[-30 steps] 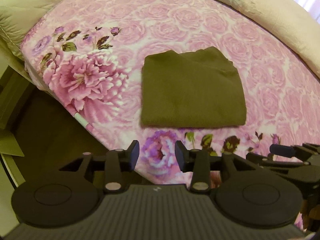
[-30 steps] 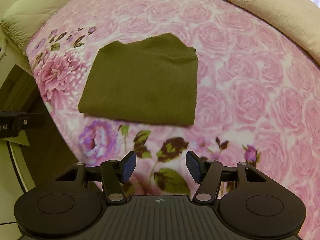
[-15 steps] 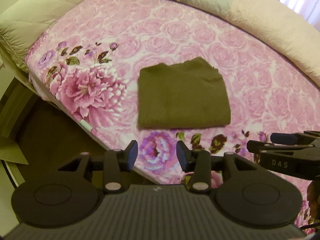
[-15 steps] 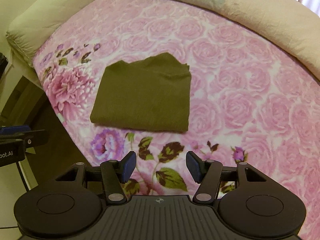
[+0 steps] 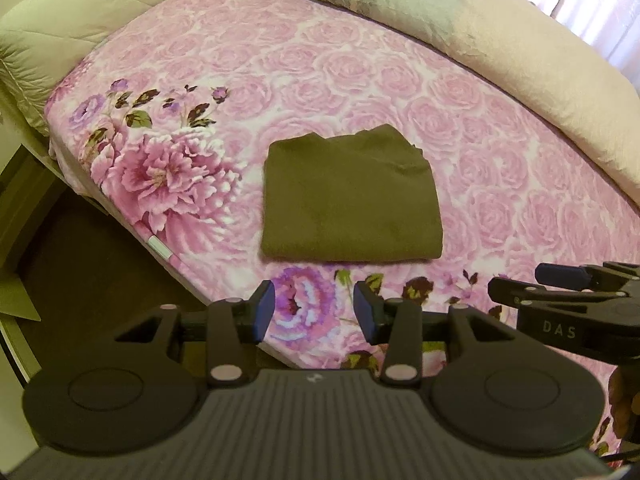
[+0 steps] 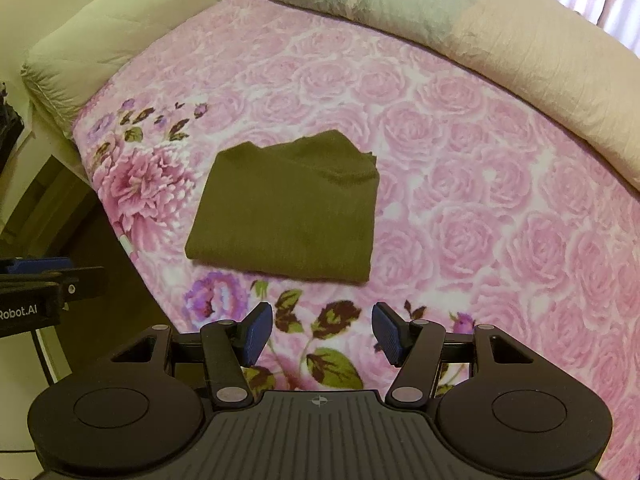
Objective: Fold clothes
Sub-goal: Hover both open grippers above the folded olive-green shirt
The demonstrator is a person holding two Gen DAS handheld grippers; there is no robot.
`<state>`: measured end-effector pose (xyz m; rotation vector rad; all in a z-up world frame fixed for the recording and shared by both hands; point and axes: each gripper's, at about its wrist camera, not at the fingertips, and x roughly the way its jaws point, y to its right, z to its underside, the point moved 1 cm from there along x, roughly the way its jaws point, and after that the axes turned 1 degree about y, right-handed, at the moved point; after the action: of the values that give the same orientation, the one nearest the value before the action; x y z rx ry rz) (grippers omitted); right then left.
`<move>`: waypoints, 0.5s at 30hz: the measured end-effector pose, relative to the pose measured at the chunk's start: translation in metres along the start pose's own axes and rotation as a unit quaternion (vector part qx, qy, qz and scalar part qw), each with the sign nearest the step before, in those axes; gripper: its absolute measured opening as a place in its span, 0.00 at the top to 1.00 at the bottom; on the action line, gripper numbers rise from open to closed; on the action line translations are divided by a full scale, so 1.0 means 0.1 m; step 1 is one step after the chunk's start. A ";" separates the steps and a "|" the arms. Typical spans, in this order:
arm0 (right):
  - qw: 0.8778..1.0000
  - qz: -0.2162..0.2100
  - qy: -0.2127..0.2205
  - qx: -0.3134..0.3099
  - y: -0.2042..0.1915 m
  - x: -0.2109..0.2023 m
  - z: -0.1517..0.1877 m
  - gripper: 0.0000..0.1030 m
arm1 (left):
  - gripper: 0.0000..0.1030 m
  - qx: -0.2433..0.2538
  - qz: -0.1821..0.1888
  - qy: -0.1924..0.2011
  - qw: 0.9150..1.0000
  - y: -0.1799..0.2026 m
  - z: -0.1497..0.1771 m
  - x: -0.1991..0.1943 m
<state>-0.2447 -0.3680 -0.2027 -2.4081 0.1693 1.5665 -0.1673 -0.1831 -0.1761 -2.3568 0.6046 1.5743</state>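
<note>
Olive sweater (image 5: 352, 196) lies folded on the bed (image 5: 500, 168); I've lifted both tools, left tool (image 5: 315, 312) just widening, right tool (image 6: 322, 334) open, both empty: fold looks finished.

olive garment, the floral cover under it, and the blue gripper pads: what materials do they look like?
Olive garment: looks like a fine knit or brushed jersey; matte, faintly ribbed, soft rounded fold edges.
Floral cover: probably plush fleece or flannel; fuzzy rose print with raised, embossed-looking relief.
Gripper pads: seemingly ridged rubber or soft plastic; matte blue with fine grooves, set on black, hard-looking fingers.
</note>
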 end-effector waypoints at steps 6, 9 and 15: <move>1.000 -0.003 0.000 0.001 0.02 0.00 -0.05 0.43 | 0.60 -0.001 -0.001 -0.004 1.000 0.02 -0.01 0.02; 1.000 -0.009 -0.006 -0.002 0.01 0.05 -0.05 0.43 | 0.60 -0.009 -0.002 -0.016 1.000 0.00 0.01 0.08; 0.999 -0.017 -0.033 -0.009 -0.01 0.19 -0.03 0.43 | 0.60 -0.034 -0.006 -0.042 0.999 -0.11 0.05 0.21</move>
<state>-0.2340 -0.3667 -0.2189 -2.3569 0.1003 1.6361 -0.1592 -0.1761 -0.1979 -2.3242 0.5264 1.7059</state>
